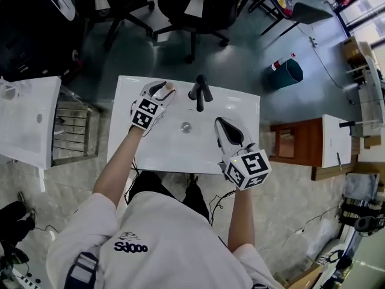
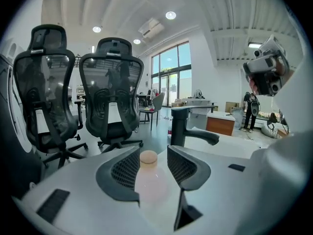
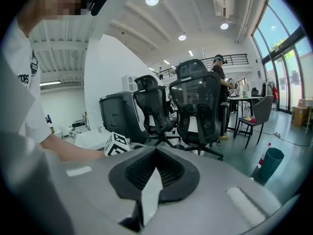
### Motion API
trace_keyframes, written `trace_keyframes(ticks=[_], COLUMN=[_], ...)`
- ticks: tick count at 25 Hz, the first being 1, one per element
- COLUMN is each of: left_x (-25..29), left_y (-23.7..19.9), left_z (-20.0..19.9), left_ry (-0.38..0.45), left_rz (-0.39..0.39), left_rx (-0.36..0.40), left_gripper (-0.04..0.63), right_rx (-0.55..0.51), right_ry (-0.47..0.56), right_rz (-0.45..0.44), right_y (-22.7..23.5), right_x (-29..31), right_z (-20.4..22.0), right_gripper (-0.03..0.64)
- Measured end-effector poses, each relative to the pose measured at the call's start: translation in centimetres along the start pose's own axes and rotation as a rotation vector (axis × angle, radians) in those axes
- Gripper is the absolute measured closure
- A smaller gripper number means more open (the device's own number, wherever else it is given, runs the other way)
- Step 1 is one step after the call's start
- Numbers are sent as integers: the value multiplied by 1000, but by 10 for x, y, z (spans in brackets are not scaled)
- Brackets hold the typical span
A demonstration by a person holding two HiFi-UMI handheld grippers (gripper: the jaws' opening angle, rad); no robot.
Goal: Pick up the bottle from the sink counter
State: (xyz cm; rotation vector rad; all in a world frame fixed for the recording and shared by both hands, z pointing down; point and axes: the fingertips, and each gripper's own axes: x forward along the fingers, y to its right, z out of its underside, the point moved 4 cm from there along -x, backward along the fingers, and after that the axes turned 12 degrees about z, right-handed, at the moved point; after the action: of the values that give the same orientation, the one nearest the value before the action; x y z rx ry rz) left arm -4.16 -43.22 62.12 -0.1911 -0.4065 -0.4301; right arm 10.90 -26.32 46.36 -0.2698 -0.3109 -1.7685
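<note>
A small pale pink bottle (image 2: 150, 187) with a beige cap (image 1: 170, 86) stands at the back left of the white sink counter (image 1: 135, 146), left of the black faucet (image 1: 200, 93). My left gripper (image 2: 153, 149) reaches over that corner, and its jaws stand on either side of the bottle's cap with a slim gap on each side, so it is open. In the head view the left gripper (image 1: 162, 90) hides most of the bottle. My right gripper (image 1: 224, 125) hovers over the basin's right half, its jaws (image 3: 155, 150) meeting at the tips with nothing between them.
The drain (image 1: 186, 126) sits mid-basin. Black office chairs (image 2: 111, 97) stand beyond the counter's far edge. To the left is a white table (image 1: 30, 122) with a wire rack (image 1: 73, 131), to the right a wooden cabinet (image 1: 301, 142) and a green bin (image 1: 289, 72).
</note>
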Motion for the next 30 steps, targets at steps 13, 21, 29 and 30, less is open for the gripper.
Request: trace_keyframes(ticks=[13,21,29,30], left_x=[34,38,32,31], left_y=[-10,-13,-15,-16], left_z=[33,33,34,35], left_ry=[-17,22,26,34], left_rz=[12,-29,-89,-101], left_rx=[8,1,-37,-42], left_gripper=[419,453,456,456], right_rx=[51,47,44,43], right_ry=[-32,-48,-58,-58], right_rz=[93,91,72,70], right_y=[1,4,10,12], right_x=[0,-4,-11,-12], right_z=[27,30,31,31], right_gripper=[607,607,607,607])
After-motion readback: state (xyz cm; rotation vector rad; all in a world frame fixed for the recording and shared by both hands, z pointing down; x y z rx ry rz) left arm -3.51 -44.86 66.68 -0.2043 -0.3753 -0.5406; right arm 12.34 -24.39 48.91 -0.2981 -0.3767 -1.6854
